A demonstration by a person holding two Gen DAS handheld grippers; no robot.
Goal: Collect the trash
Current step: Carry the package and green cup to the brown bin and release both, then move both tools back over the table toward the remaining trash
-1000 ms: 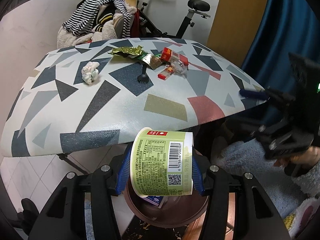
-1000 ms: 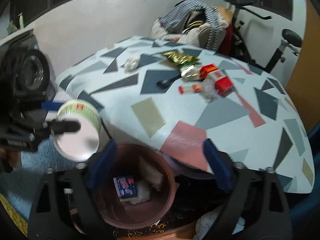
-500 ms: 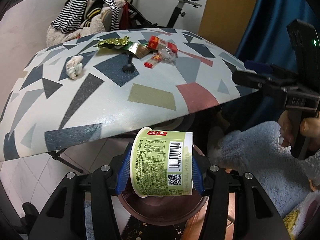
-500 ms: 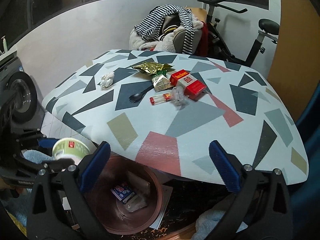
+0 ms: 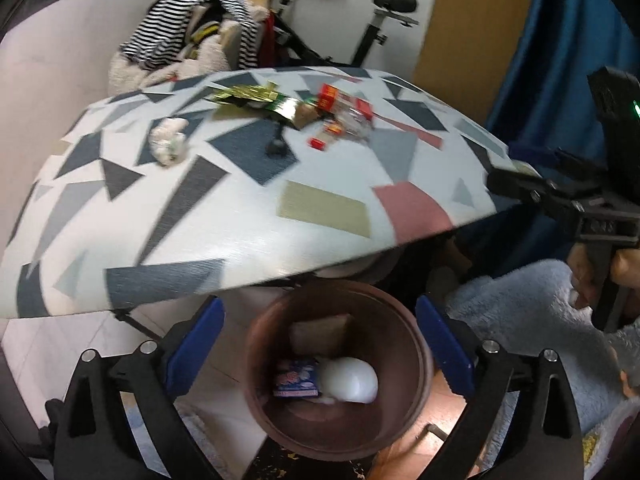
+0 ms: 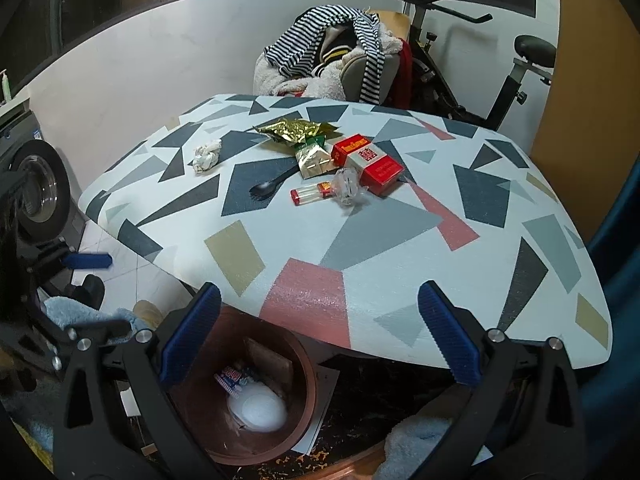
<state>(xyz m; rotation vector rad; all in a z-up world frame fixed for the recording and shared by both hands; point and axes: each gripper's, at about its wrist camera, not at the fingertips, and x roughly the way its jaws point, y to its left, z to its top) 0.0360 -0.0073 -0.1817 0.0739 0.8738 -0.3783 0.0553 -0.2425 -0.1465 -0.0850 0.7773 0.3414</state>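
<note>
My left gripper hangs over the brown bin, its jaws opening with nothing between them. The green noodle cup lies in the bin, white end up, beside a blue packet. My right gripper stands open and empty at the table's near edge, above the same bin and cup. On the patterned table lie a gold wrapper, a crumpled tissue, a black spork, a red box, a small red-capped tube and clear plastic wrap.
A chair piled with striped clothes and an exercise bike stand behind the table. A blue curtain hangs on the right. A fluffy blue sleeve lies beside the bin, and a washing machine stands at the left.
My left gripper has opened and let go of the green cup, which has dropped into the bin. The right gripper stays open and has barely shifted.
</note>
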